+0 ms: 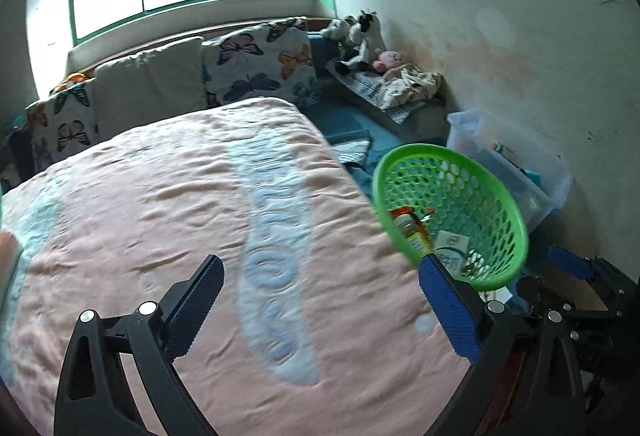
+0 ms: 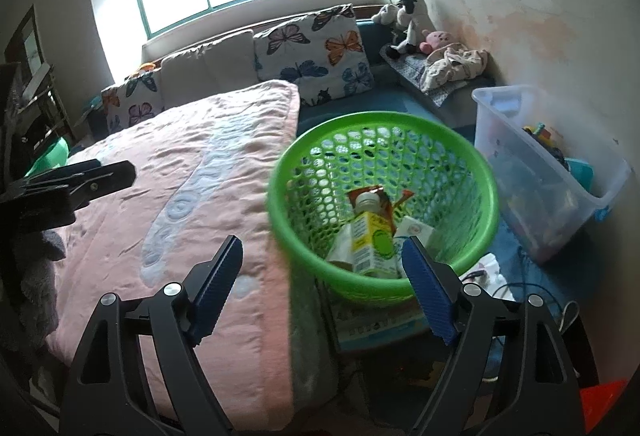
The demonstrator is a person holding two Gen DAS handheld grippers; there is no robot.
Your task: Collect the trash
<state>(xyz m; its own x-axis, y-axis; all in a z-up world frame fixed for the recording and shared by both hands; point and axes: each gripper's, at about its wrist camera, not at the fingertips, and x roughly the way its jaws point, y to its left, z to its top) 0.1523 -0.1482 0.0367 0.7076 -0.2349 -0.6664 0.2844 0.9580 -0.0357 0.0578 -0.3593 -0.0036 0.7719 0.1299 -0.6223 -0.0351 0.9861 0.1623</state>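
Note:
A green mesh basket (image 2: 304,163) stands beside the bed on a stack of books; it also shows in the left wrist view (image 1: 500,195). Inside lie a yellow and green drink carton (image 2: 370,240), a red wrapper (image 2: 382,195) and white paper packets (image 2: 418,228). My right gripper (image 2: 322,276) is open and empty, just in front of the basket's near rim. My left gripper (image 1: 320,280) is open and empty above the pink blanket (image 1: 160,215). The left gripper also shows at the left edge of the right wrist view (image 2: 80,179).
The bed with the pink blanket (image 2: 192,175) fills the left. Butterfly pillows (image 2: 316,51) lean under the window. A clear plastic bin (image 2: 560,171) of toys stands against the right wall. Plush toys (image 2: 412,19) sit on a bench in the corner. Cables (image 2: 532,296) lie on the floor.

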